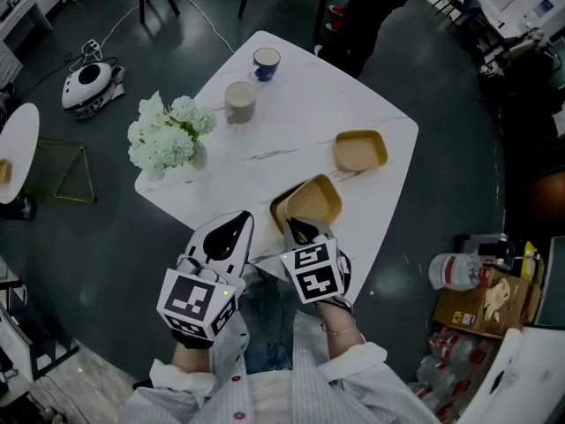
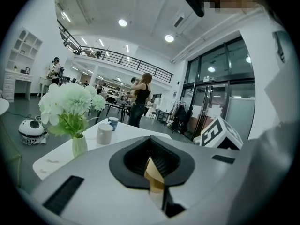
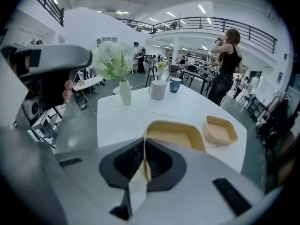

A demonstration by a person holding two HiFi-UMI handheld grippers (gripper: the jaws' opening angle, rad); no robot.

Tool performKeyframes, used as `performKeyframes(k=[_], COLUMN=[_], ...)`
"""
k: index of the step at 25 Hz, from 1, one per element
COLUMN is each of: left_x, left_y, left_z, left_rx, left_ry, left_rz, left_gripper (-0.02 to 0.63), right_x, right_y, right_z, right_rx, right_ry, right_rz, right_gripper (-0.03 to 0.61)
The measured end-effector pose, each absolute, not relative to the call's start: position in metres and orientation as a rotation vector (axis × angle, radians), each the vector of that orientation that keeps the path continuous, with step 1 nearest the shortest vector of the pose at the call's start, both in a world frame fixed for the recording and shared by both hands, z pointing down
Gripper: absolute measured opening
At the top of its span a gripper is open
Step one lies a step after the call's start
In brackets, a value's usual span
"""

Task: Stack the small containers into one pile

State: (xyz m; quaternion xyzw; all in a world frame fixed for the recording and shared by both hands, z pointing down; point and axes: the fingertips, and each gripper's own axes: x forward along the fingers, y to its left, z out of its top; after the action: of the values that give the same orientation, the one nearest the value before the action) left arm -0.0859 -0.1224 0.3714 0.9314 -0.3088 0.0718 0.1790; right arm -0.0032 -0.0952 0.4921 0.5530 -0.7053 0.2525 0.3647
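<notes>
Head view: the white surface [image 1: 265, 162] stretches toward 12 o'clock. At its near edge the right gripper [image 1: 298, 228] is clamped on the near rim of a tilted yellow container [image 1: 316, 200]. The loose container [image 1: 360, 150] sits well apart at 1 o'clock, its long axis roughly 9 to 3, so the right gripper is clearly the nearer one. The left gripper [image 1: 237, 226] hangs at 9 o'clock, jaws pressed together. The tan sliver in their slot can't be identified. A darker rim under the held container's left side is unclear.
</notes>
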Motion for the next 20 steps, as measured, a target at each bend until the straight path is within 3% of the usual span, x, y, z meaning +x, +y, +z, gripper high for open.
performKeyframes(k=[20], left_x=[-0.082], left_y=[-0.122], left_z=[0.391], left_rx=[2.589], left_ry=[-0.886], left_rz=[0.243], left_gripper=[0.018], right_x=[0.008], right_y=[-0.101], right_z=[0.550], right_rx=[1.272], right_ry=[-1.724], right_rz=[0.596], right_gripper=[0.025])
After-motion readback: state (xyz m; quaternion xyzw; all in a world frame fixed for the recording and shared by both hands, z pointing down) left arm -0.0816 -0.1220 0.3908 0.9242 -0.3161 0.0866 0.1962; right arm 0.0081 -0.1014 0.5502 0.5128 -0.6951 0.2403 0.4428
